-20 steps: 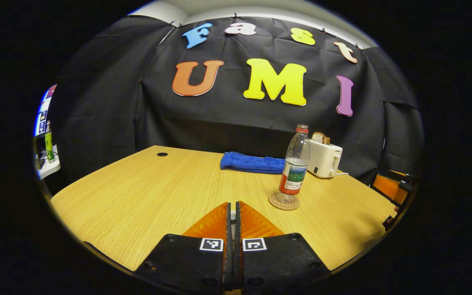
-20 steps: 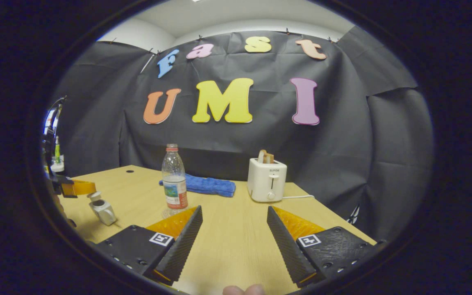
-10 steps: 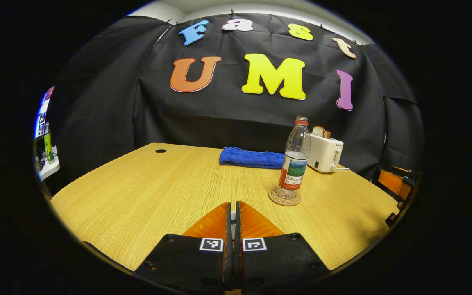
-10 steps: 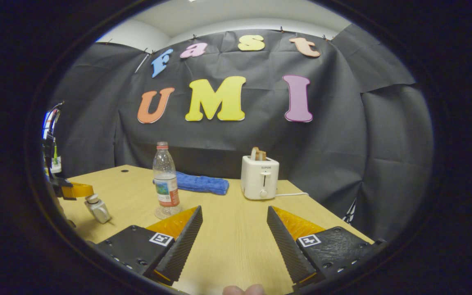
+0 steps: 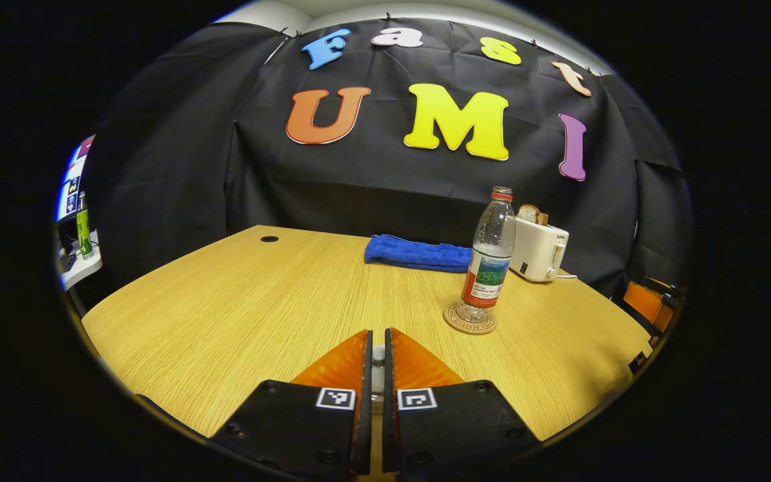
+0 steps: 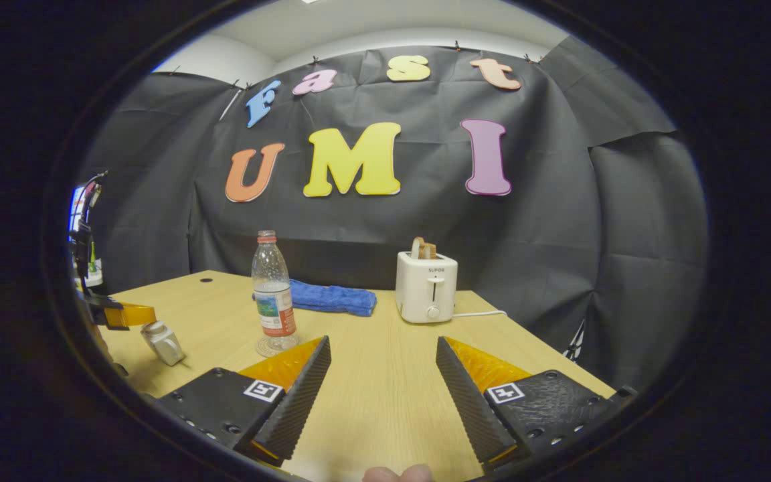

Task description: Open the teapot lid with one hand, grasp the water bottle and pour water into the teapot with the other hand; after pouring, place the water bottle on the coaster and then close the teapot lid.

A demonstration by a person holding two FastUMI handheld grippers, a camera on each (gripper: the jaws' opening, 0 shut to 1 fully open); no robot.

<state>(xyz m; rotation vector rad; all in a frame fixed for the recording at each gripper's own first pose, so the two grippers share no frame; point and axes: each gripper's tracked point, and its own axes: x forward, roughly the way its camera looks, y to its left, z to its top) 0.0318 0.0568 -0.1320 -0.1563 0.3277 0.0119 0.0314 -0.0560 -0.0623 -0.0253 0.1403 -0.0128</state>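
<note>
Near the bottom of the left gripper view, left gripper (image 5: 377, 335) narrowed to a slit, with a small pale knob (image 5: 377, 355) showing in the gap (cannot tell whether both fingers press on it). In the right gripper view, right gripper (image 6: 382, 345) spread wide over bare table (image 6: 385, 388), gripping nothing. Off to its left, a small silvery teapot (image 6: 163, 343), tilted, just under the other gripper's finger. Farther out, water bottle (image 5: 489, 261) upright on the round coaster (image 5: 470, 326), red cap on, partly filled. Behind it, a folded blue towel (image 5: 415, 253) and a white toaster (image 5: 541, 249) with bread in its slot.
</note>
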